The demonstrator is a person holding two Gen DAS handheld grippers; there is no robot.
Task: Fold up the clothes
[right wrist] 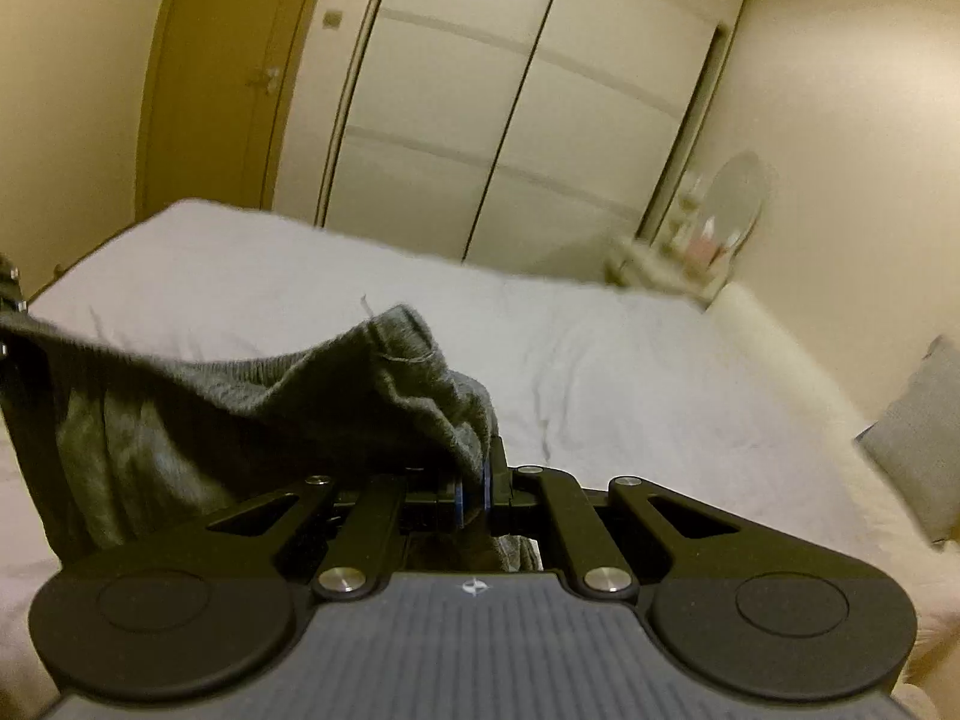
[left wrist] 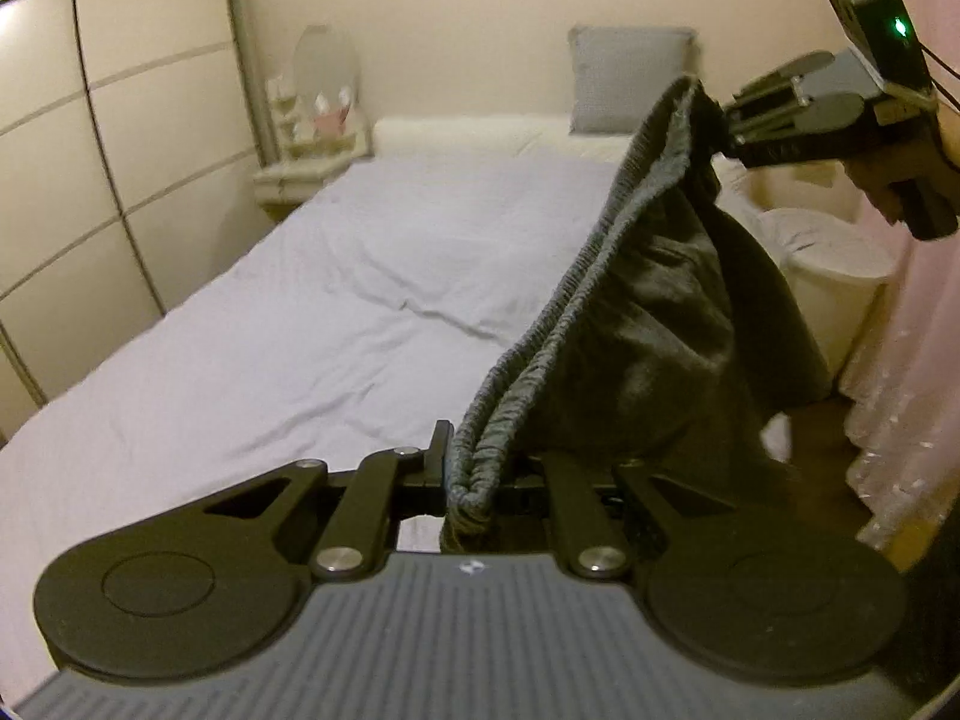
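Note:
A dark grey garment with a ribbed elastic waistband hangs in the air over the bed, stretched between both grippers. My left gripper is shut on one end of the waistband at the bottom of the left wrist view. The right gripper shows at the upper right there, shut on the other end. In the right wrist view the garment drapes to the left from my right gripper, whose fingers are clamped on the fabric. The lower part of the garment hangs out of sight.
A bed with a white sheet fills the middle. A grey cushion leans at its head. A small bedside table with a round mirror stands beside tall wardrobe doors. A white basket sits right of the bed.

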